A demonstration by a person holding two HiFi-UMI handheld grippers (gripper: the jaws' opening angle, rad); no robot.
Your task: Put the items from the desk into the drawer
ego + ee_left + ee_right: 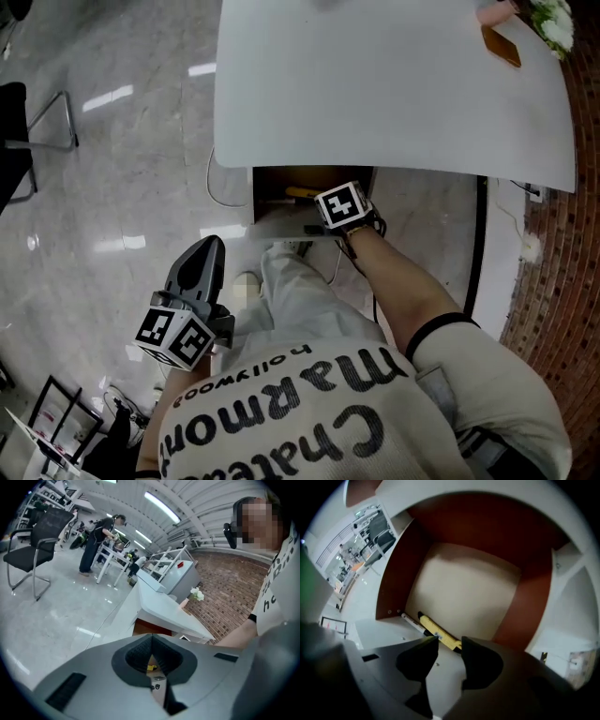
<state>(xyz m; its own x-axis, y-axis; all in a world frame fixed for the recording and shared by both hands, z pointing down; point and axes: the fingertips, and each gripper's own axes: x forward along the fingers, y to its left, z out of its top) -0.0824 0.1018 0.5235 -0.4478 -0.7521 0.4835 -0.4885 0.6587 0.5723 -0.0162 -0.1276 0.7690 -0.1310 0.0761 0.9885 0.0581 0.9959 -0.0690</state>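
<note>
Right gripper [450,641] at the open drawer [468,588], fingers apart, empty. Yellow tool [439,634], perhaps a cutter, lies just ahead, long axis diagonal. Left gripper [151,639] closed, held back. We judge the brown item [502,44], far-right on the desk [375,84], nearer the right arm.

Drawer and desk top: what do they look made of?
The drawer looks like laminated or stained board: flat reddish-brown walls, paler beige matte floor, small screws at a front corner. The desk top looks like white laminate or painted board, smooth and faintly sheened; the pictures leave its core open.
</note>
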